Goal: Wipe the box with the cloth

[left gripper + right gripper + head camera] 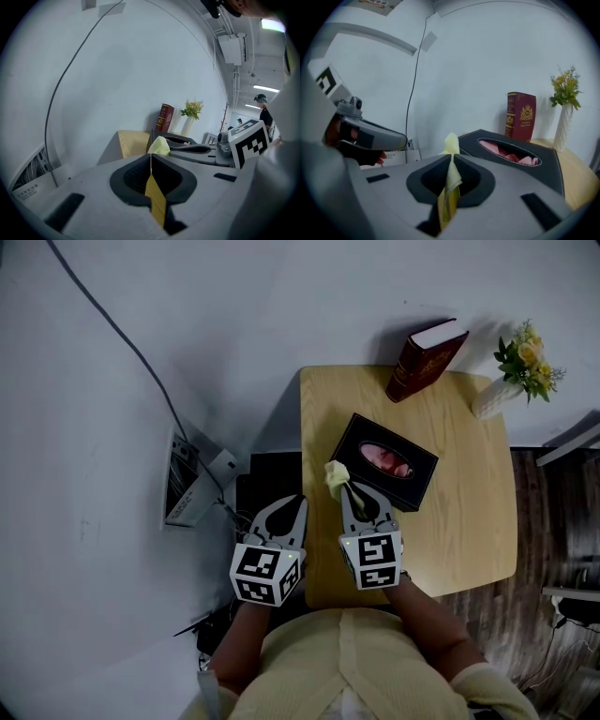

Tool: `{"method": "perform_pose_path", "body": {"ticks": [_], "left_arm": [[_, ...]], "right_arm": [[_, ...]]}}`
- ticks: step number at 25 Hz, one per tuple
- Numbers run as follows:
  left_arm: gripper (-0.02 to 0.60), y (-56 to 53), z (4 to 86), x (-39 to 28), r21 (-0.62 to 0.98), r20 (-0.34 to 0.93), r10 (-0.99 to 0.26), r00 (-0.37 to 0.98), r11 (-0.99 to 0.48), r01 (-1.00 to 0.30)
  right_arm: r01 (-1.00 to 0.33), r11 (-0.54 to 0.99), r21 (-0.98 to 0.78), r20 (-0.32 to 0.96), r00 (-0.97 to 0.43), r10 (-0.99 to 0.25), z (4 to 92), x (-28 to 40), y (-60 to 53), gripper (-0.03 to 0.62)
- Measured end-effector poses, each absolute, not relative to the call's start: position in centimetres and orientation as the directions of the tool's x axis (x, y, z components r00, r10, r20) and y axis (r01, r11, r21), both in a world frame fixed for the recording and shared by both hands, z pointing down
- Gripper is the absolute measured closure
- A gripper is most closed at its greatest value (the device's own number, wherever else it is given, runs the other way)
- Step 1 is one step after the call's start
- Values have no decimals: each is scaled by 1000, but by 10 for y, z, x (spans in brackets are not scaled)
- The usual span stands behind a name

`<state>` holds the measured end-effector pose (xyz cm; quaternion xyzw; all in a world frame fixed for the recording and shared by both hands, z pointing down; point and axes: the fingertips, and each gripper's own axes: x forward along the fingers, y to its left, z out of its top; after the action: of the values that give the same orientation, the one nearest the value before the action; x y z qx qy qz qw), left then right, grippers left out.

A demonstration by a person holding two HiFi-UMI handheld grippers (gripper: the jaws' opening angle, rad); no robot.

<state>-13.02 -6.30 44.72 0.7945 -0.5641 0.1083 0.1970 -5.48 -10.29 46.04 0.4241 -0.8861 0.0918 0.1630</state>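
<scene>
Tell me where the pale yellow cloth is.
The cloth is pinched in the right gripper, head view centre, by the left corner of the black tissue box.

Left gripper [299, 502] hovers, jaws pressed together, empty; right gripper [343, 487] sits just beside it, jaws clamped on the cloth [336, 474].

One table [469, 531], box [418, 474], cloth [336, 475], book [424, 364], vase [488, 398]; two grippers [300, 501] [345, 489]; perhaps one power strip [184, 480].
</scene>
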Motion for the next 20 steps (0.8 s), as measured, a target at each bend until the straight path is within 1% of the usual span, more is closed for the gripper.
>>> {"method": "perform_pose_path", "body": {"ticks": [7, 15, 20], "left_arm": [[557, -65, 454, -113, 199, 409, -833, 373, -318, -927], [557, -70, 456, -84, 201, 414, -805, 424, -373, -906], [557, -73, 455, -64, 197, 414, -786, 459, -415, -888]], "right_arm": [[-805, 592, -38, 390, -558, -733, 468, -28, -95, 556], [-848, 529, -38, 407, -497, -767, 474, 18, -91, 556], [-867, 495, -50, 401, -472, -785, 470, 42, -83, 556]]}}
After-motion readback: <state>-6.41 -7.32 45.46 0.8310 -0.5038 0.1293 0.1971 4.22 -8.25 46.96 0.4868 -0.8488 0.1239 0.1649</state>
